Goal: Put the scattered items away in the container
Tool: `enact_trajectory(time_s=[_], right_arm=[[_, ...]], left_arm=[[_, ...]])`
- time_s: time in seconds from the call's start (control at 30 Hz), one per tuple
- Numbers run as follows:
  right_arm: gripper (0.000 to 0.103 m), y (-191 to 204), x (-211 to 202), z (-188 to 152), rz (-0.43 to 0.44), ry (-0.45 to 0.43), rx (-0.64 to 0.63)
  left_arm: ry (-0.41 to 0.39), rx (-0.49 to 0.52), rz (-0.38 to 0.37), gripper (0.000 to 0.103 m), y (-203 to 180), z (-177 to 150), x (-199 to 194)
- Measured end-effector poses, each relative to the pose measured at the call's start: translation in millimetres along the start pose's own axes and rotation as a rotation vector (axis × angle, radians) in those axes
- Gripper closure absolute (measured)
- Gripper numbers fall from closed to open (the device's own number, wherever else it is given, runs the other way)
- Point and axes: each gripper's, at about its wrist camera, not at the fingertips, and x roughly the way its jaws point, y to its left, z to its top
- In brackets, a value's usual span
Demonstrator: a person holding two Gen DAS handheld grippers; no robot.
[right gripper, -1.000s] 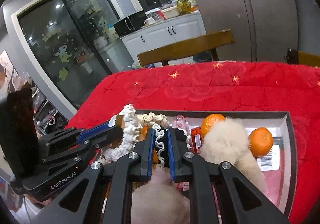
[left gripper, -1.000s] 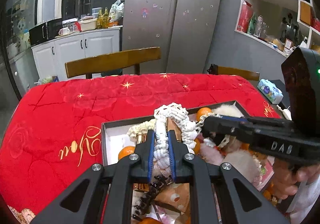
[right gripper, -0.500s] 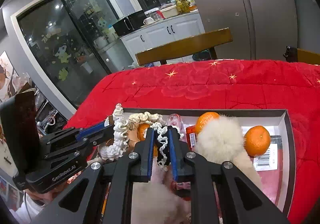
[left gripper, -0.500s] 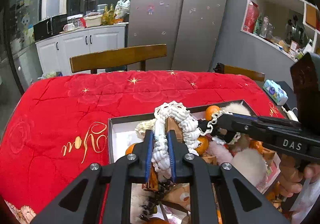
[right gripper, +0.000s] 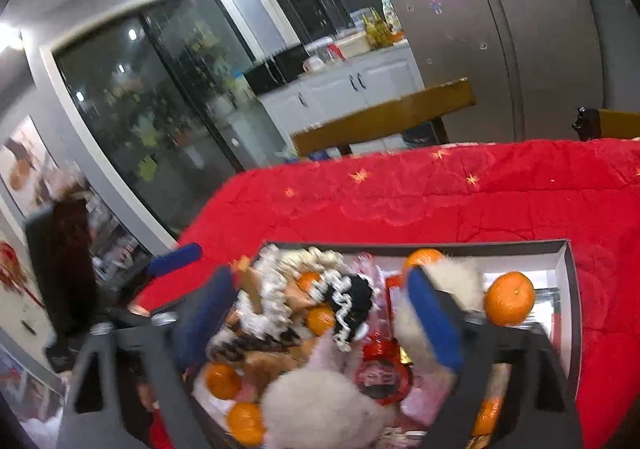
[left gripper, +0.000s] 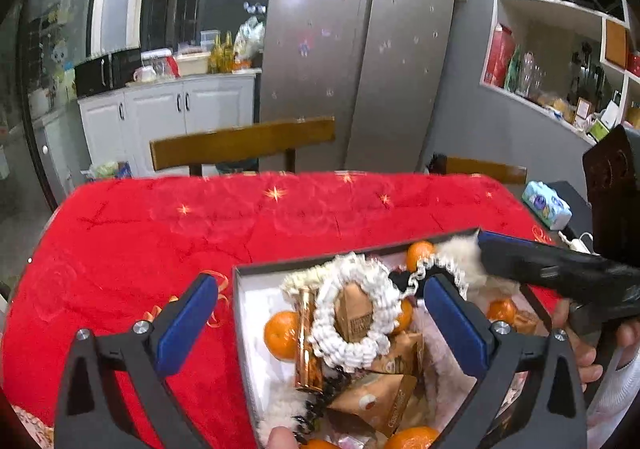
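- Popped left gripper (left gripper: pixel 320 309) wide, dropped white scrunchie (left gripper: pixel 352 313) inside box (left gripper: pixel 240 313).
- Same with right gripper (right gripper: pixel 320 301), black scrunchie (right gripper: pixel 354 305) beside it.
- Probably nearly tidied.

place: home kitchen-diner | cues: steel fridge (left gripper: pixel 360 49), white cabinets (left gripper: pixel 180 109), red-clothed table (left gripper: pixel 240 217), wooden chair (left gripper: pixel 240 143)

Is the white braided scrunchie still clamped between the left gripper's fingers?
No: the left gripper has its fingers spread wide and opening, and the white scrunchie lies loose in the box between them.
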Motion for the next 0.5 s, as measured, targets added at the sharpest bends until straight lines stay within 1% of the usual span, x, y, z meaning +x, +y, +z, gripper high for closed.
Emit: enact_trajectory(time_s=[0.1,0.17,0.27,0.37,0.5], right_arm=[[0.000,-1,-15,6,0.039,-0.036,0.042],[0.000,2,-23,10,0.026,-0.042,0.033],[0.000,9,-41,13,0.003,-0.075,0.021],[0.000,17,-61,14,0.008,-0.112,0.023],[0.000,26,-86,12,-0.005,-0.163,0.032]], left_arm=[[-0.019,-0.008,-0.003,0.000,3,5,-10],[-0.029,-0.012,-0.002,0.000,5,7,-15],[-0.033,-0.015,0.002,0.000,4,9,-26],[-0.042,-0.019,-0.004,0.000,0,13,-38],[-0.073,-0.007,-0.038,0.000,-9,14,-64]])
